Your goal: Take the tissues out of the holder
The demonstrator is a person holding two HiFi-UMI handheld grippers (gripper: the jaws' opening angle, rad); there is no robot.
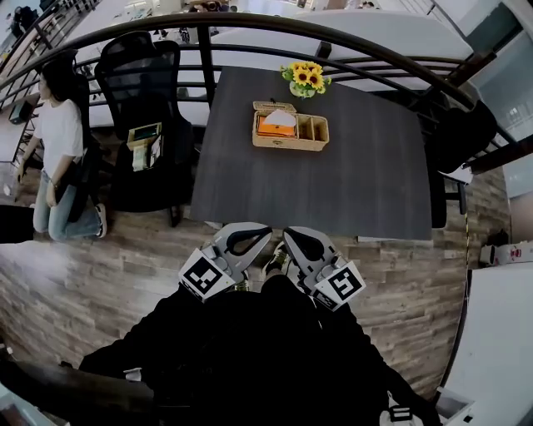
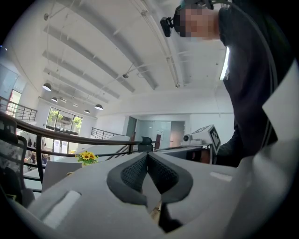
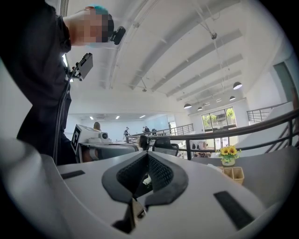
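Wood-plank floor (image 1: 108, 258) surrounds a dark grey bench (image 1: 333, 191), with a curved black railing (image 1: 250, 21) arching behind it. Toward the far side of the bench sits a wicker holder (image 1: 291, 146). Its left compartment holds the tissues (image 1: 280, 119), an orange pack with a white sheet poking up. A small pot of sunflowers (image 1: 306, 77) stands just behind the holder. A black office chair (image 1: 141, 91) is at the bench's left edge, and a person in a white top (image 1: 60, 146) crouches beyond it.

Near the wearer's dark-clothed body, well short of the holder, the left hand-held gripper (image 1: 248, 235) and the right hand-held gripper (image 1: 301, 240) sit side by side, pointing toward the bench. Each has its jaws pressed together at the tips, with nothing between them.
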